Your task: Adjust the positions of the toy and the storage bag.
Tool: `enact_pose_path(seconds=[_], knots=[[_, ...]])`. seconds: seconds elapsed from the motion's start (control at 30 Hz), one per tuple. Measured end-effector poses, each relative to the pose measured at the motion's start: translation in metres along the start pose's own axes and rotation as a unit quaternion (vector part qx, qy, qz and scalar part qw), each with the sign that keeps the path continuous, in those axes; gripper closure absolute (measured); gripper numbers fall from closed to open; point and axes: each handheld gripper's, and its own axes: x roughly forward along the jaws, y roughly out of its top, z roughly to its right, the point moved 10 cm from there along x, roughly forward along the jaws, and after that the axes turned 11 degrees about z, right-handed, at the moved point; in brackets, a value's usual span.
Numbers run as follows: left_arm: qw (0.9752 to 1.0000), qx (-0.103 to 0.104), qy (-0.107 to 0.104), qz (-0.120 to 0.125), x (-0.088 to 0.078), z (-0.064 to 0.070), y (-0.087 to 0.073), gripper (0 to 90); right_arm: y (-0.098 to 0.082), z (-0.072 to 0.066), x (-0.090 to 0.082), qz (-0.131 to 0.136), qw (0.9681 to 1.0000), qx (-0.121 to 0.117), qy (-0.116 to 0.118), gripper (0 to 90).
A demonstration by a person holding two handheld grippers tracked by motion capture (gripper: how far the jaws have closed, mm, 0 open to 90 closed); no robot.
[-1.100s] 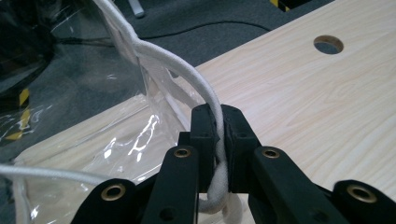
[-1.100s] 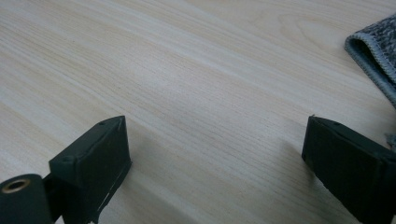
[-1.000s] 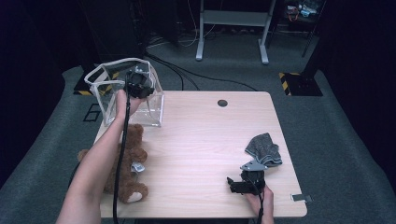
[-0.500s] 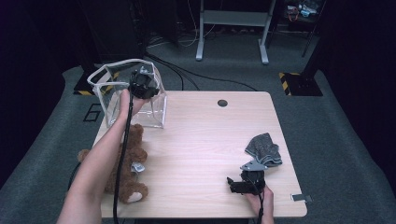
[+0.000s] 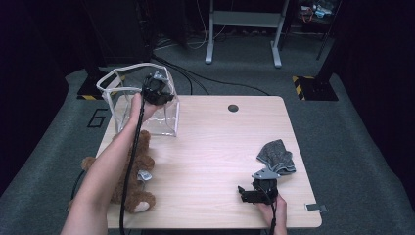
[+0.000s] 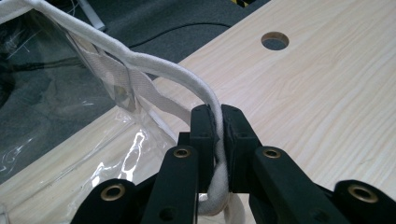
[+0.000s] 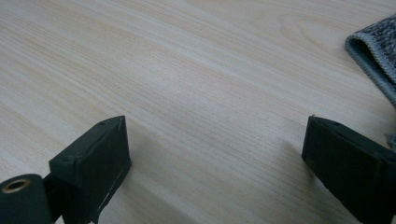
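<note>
The left gripper (image 6: 217,122) pinches the white fabric rim of the clear plastic bag (image 6: 140,60) at the far left corner of the pale wooden table (image 5: 220,147); the right gripper (image 7: 215,158), jaws spread, rests near a grey knitted cloth (image 5: 276,155). Dark grey carpet (image 5: 352,147) surrounds the table.

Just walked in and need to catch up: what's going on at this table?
A person works with a tool in each hand. The left tool is clamped on the white trim of a clear plastic bag at the table's far left corner. The right tool rests open near a grey cloth. A teddy bear lies by the left forearm.
</note>
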Motion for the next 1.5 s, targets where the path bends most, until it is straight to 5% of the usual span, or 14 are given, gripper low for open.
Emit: enact_pose_path(seconds=[0.63,1.4,1.5], knots=[[0.9985,0.023,-0.049,0.006,0.013,0.034,0.013,83.5,0.001,0.0,0.0,0.002,1.0,0.006,-0.003,6.8],[0.9907,0.048,-0.124,0.028,0.019,0.08,0.025,83.0,0.001,-0.001,0.0,0.002,1.0,0.008,-0.004,6.8],[0.9901,0.045,-0.13,0.028,0.02,0.083,0.026,77.8,0.001,-0.001,0.0,0.002,1.0,0.008,-0.004,6.8]])
